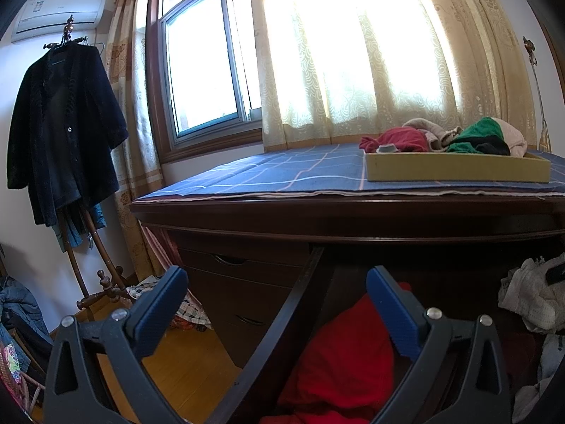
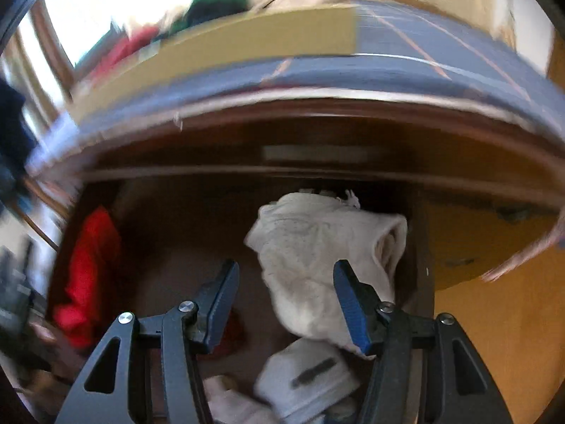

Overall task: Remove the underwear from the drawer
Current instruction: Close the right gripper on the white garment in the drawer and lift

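The white underwear (image 2: 317, 247) lies bunched in the open drawer (image 2: 422, 265) under the desk (image 1: 317, 208); its knit is finely dotted, with a ribbed leg hole turned right. The right claw (image 2: 286, 282) hangs over it, jaws spread, and I cannot tell whether the right blue pad touches the cloth. More white pieces (image 2: 303, 378) lie nearer the camera, a red garment (image 2: 88, 272) at the left. The left claw (image 1: 277, 291) is spread wide and holds nothing, near the drawer's left wall. A tray (image 1: 455, 169) of clothes sits on the desk.
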Action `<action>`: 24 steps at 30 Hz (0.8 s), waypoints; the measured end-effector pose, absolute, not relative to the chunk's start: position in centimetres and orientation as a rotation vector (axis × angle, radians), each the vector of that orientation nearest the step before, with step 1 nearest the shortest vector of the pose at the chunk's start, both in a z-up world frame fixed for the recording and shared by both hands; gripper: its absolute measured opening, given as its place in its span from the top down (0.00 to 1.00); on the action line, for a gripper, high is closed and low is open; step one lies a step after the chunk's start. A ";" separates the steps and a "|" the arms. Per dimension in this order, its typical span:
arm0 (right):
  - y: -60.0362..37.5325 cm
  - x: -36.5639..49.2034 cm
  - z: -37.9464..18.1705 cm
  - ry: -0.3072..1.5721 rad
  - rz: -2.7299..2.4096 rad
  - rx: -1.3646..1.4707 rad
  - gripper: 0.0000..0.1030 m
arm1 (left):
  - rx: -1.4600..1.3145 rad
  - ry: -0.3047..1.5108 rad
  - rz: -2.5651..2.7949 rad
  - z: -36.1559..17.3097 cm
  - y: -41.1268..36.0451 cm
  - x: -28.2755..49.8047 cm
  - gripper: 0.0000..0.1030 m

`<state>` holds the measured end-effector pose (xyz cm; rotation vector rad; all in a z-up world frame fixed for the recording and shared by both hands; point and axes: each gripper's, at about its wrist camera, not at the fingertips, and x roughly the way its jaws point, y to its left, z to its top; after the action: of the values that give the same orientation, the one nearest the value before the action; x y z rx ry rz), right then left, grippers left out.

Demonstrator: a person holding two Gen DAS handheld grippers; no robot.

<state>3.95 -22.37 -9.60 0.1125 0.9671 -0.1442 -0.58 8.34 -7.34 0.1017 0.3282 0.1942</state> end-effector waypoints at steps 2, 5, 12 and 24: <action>-21.1 5.3 -10.6 1.026 -0.165 0.000 0.43 | 0.102 0.328 0.194 -7.4 8.3 -0.6 0.00; -20.8 6.5 -12.0 1.109 -0.161 -0.019 0.44 | 0.103 0.327 0.194 -7.4 8.2 -0.6 0.00; -21.4 8.7 -15.1 1.263 -0.257 -0.156 0.45 | 0.100 0.329 0.187 -7.5 8.2 -0.4 0.00; -23.2 6.2 -15.6 1.210 -0.161 -0.105 0.79 | 0.108 0.323 0.193 -7.4 8.0 -0.7 0.00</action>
<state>6.22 -23.17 -15.57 -0.1051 1.2103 -0.1606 -0.65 8.05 -7.36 0.1084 0.3231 0.1933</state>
